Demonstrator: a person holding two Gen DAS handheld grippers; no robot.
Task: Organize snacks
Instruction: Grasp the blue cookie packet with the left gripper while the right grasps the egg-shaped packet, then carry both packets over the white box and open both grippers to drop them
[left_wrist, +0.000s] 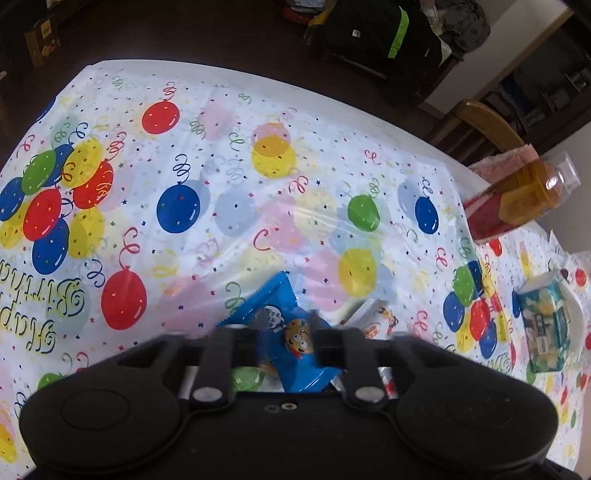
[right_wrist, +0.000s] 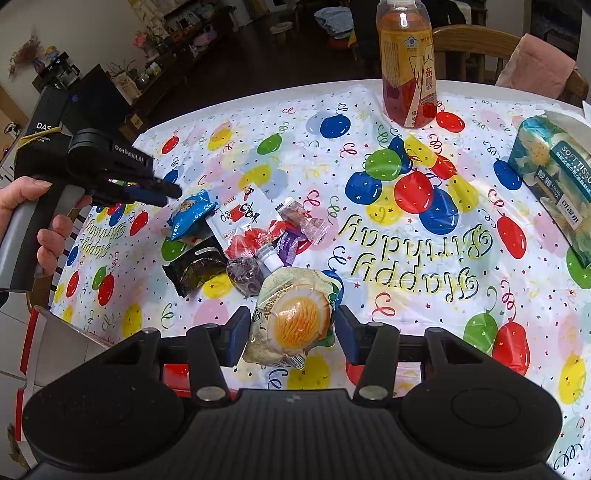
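Right now the right gripper (right_wrist: 291, 332) has its two fingers spread to either side of a clear packet with an orange snack (right_wrist: 295, 321), with a gap on each side, so it stands open around it. Just beyond lies the pile: a blue cookie packet (right_wrist: 190, 218), a white pouch with red print (right_wrist: 245, 218), a black packet (right_wrist: 195, 267), a purple sweet (right_wrist: 248, 275). The left gripper (left_wrist: 286, 338) shows the blue cookie packet (left_wrist: 280, 332) between its fingers; from the right view its tips sit close together just beside that packet, and whether they pinch it I cannot tell. A tea bottle (right_wrist: 406, 62) and tissue pack (right_wrist: 554, 173) stand well apart on the balloon tablecloth (right_wrist: 424, 295)
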